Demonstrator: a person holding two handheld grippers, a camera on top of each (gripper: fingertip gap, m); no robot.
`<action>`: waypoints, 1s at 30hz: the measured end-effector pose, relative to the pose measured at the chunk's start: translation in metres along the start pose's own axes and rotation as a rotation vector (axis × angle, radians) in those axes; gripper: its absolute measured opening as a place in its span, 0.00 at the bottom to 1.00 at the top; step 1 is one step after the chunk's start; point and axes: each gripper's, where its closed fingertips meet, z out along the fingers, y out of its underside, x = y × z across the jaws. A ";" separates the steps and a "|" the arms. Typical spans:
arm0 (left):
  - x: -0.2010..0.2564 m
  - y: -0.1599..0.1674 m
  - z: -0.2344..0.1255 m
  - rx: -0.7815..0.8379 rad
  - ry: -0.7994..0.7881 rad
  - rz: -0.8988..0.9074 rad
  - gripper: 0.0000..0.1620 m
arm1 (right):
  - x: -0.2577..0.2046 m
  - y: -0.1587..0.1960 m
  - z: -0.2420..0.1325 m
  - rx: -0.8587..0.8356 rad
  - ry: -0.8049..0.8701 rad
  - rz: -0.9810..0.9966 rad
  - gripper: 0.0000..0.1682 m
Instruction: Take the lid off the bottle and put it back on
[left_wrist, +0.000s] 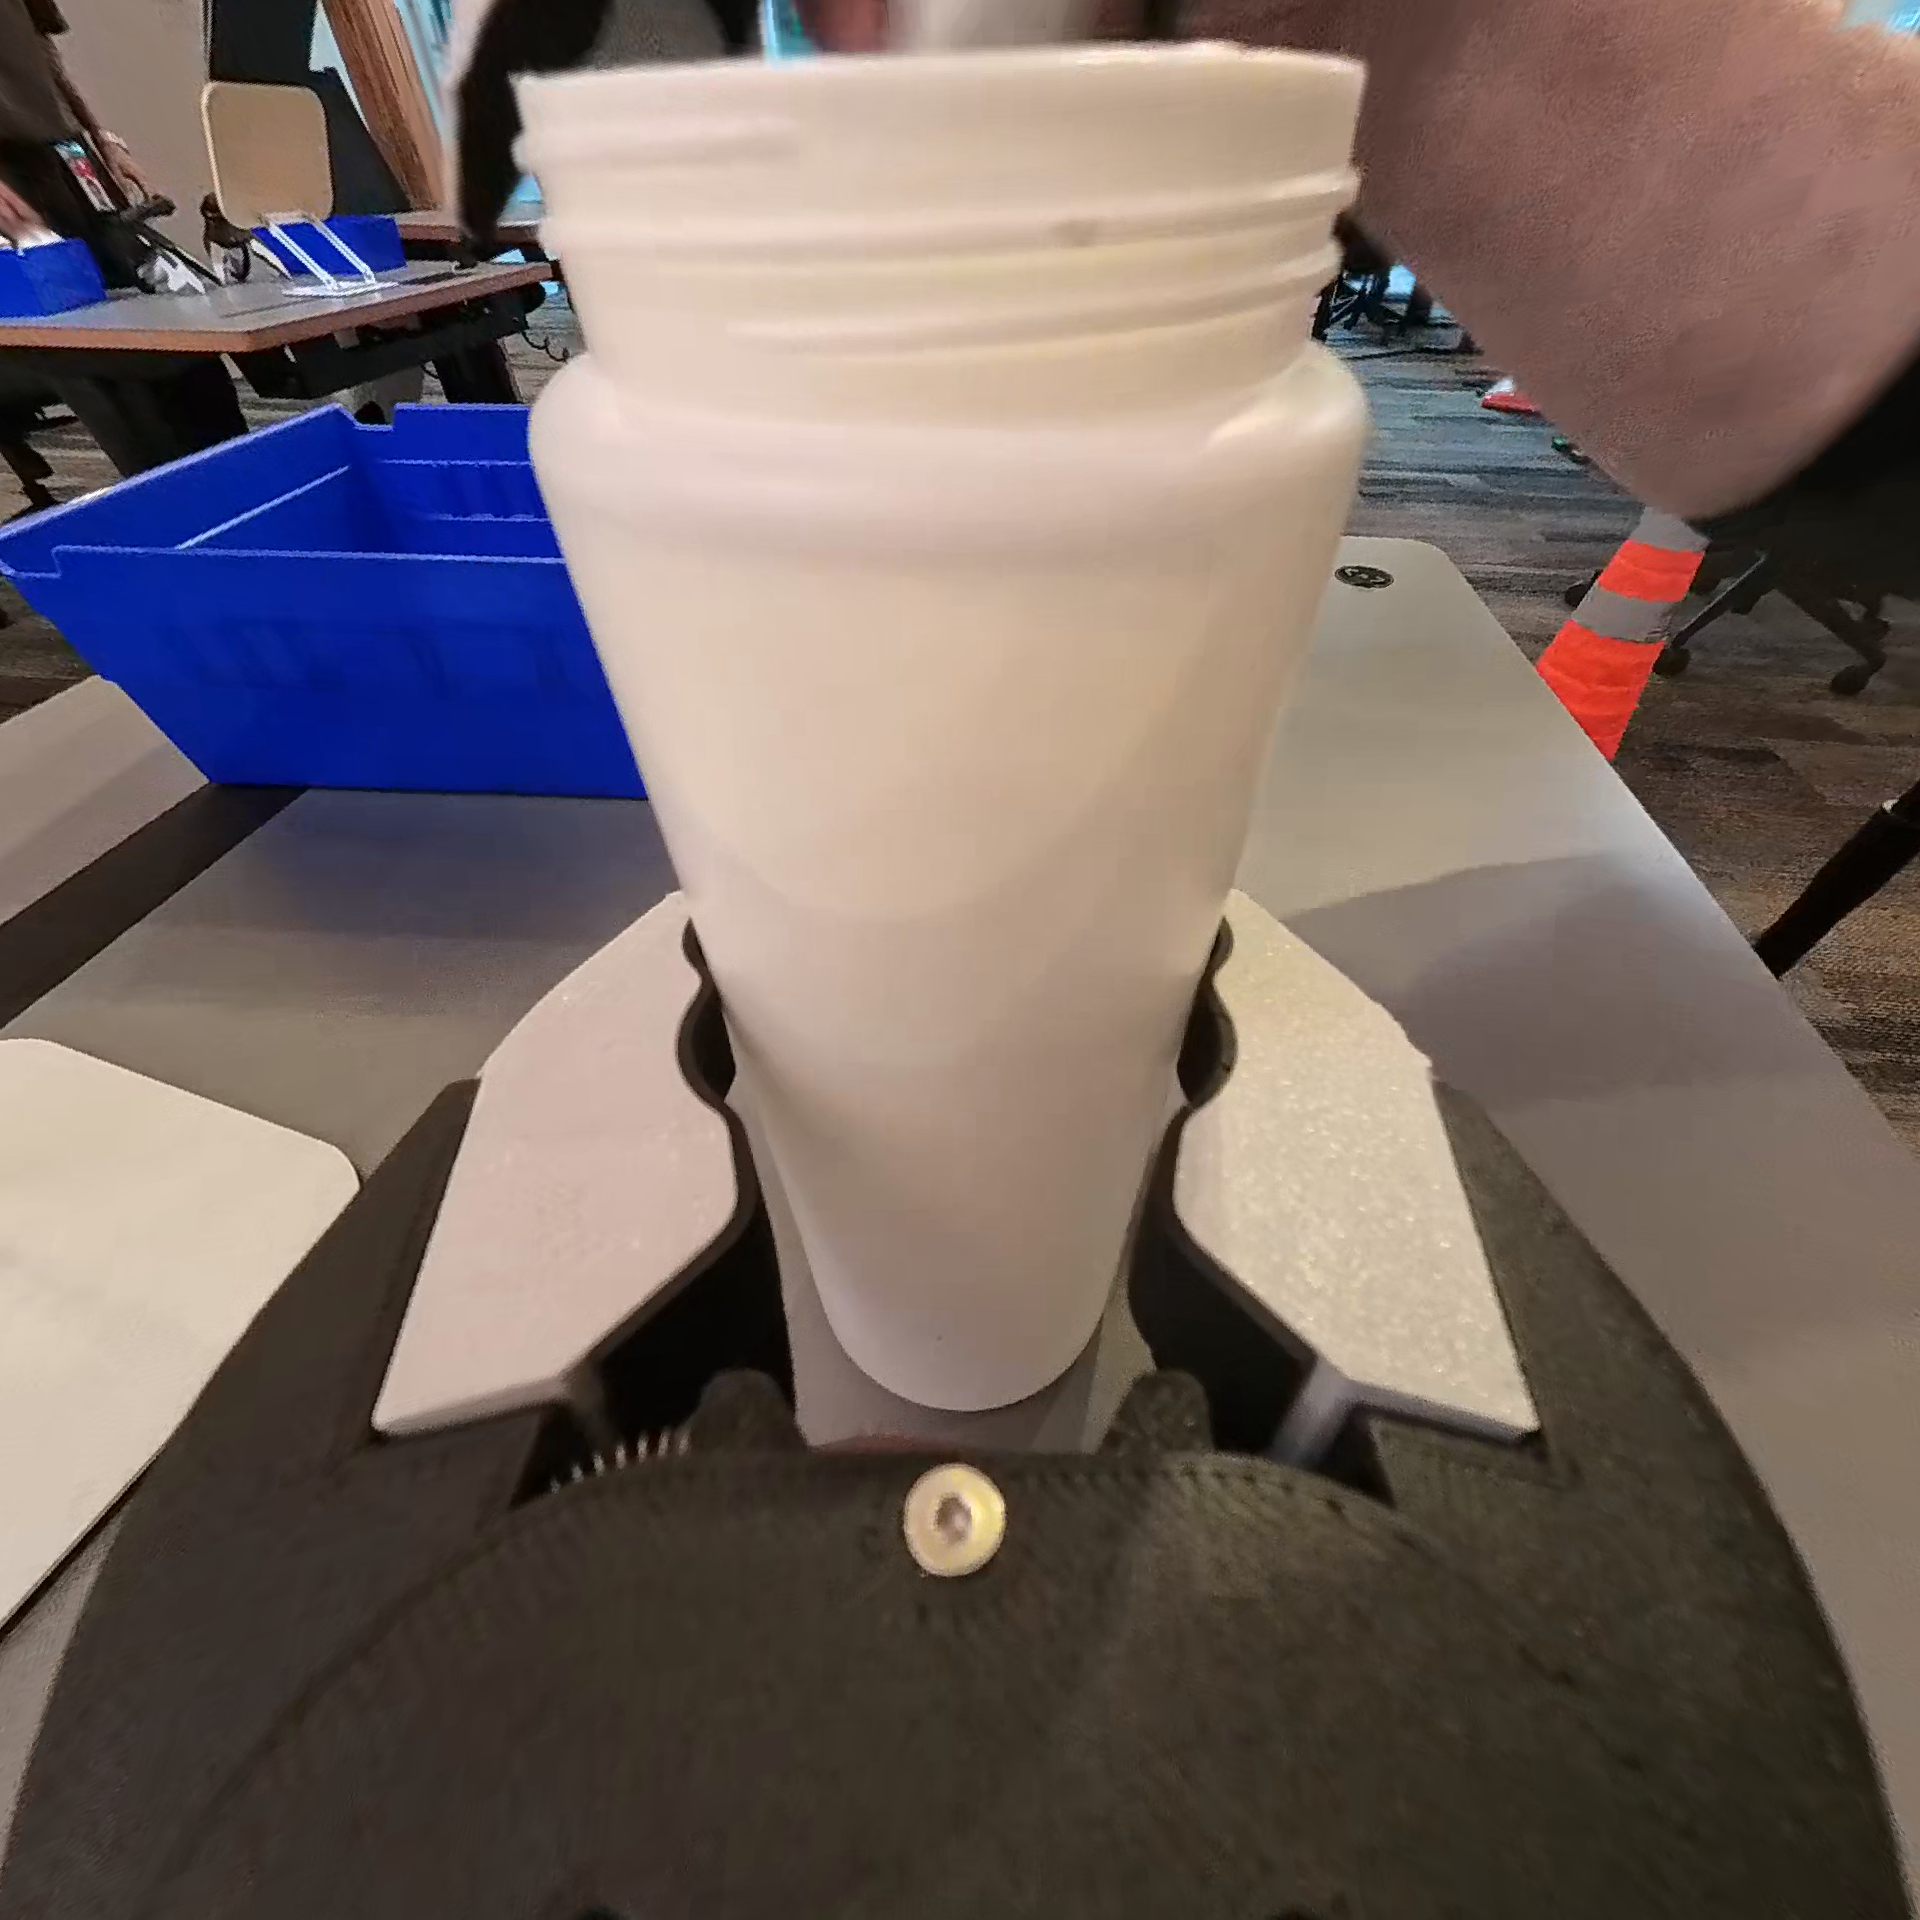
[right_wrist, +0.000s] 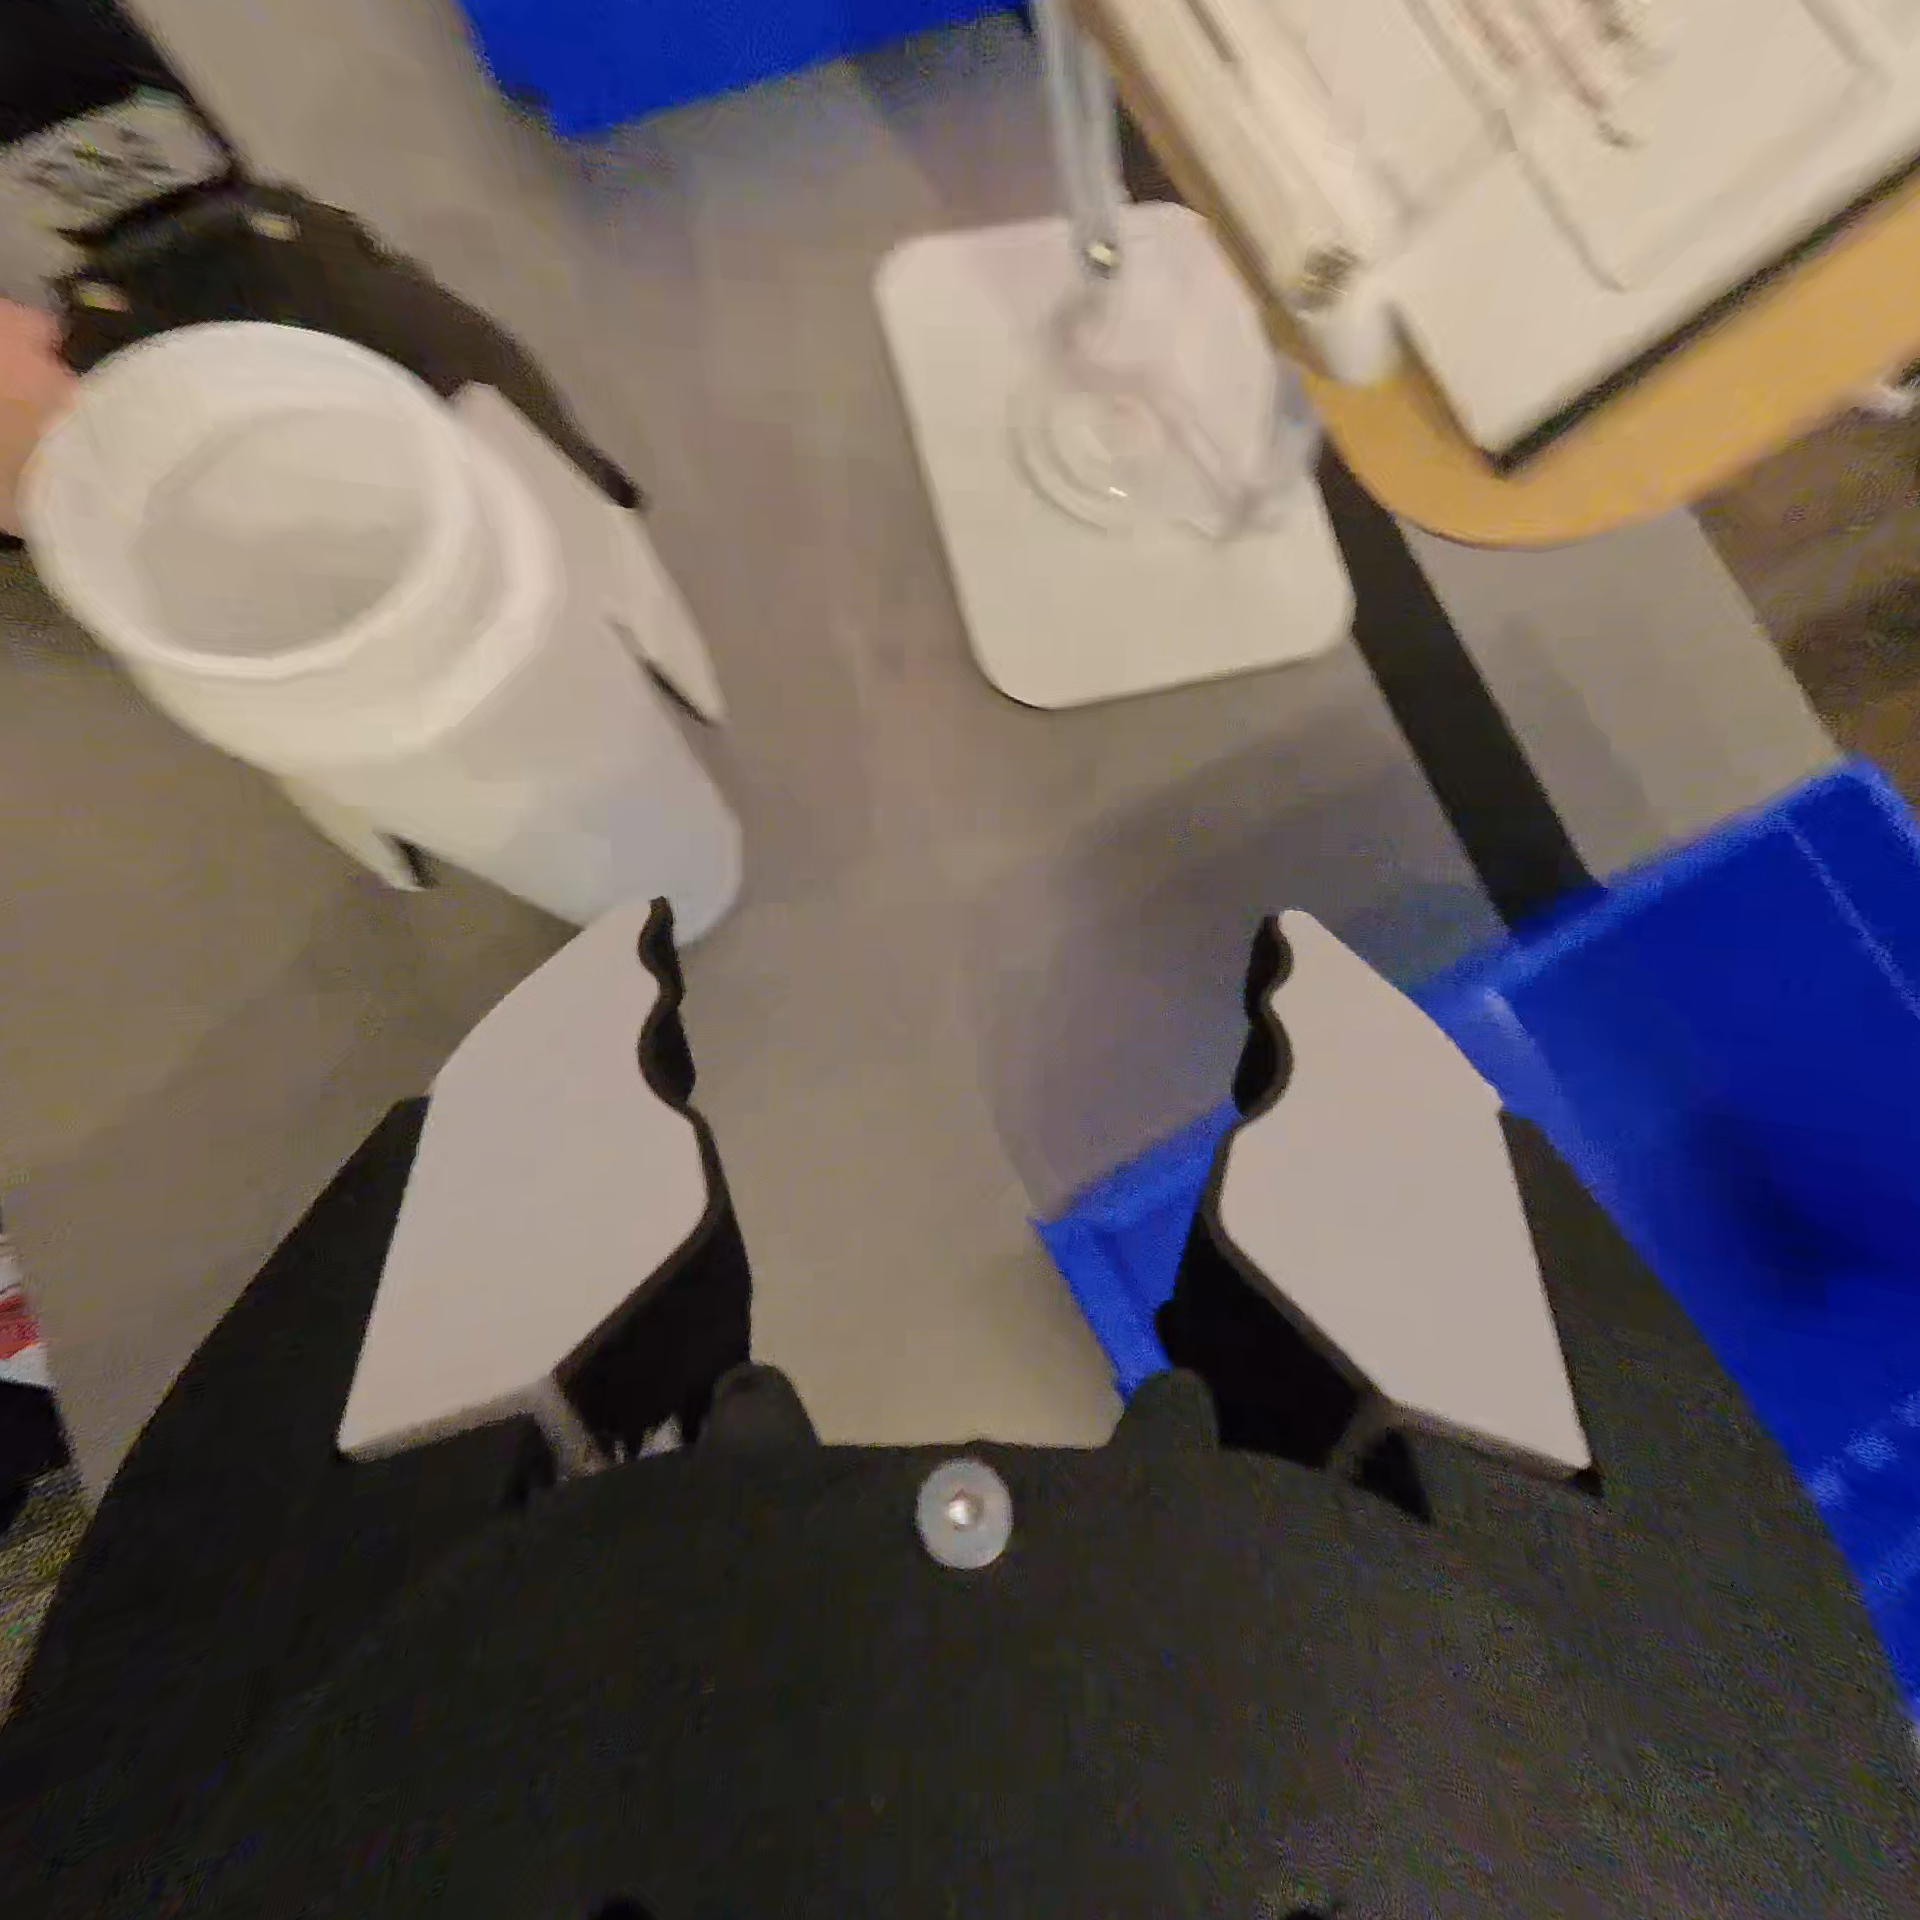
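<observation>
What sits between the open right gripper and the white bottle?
Nothing: in the right wrist view only bare grey table separates the right gripper from the bottle.

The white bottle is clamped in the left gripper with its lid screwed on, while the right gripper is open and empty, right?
Not quite: the white bottle has no lid. The left wrist view shows its bare threads, the right wrist view its open mouth. The rest holds: left gripper clamps it, right gripper open, empty.

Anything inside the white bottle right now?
From the right wrist view, the open bottle looks empty: only white inner wall shows. Its very bottom is blurred. No lid is on it.
</observation>
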 end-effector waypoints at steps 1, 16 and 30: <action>0.000 0.000 0.000 0.000 -0.002 0.000 0.53 | -0.030 -0.005 0.011 0.034 -0.072 -0.029 0.69; 0.005 -0.006 -0.001 0.052 0.025 -0.020 0.53 | -0.121 -0.019 0.091 0.205 -0.277 0.001 0.68; -0.020 0.002 -0.012 0.065 -0.059 -0.053 0.33 | -0.006 -0.038 -0.041 0.303 0.005 0.171 0.57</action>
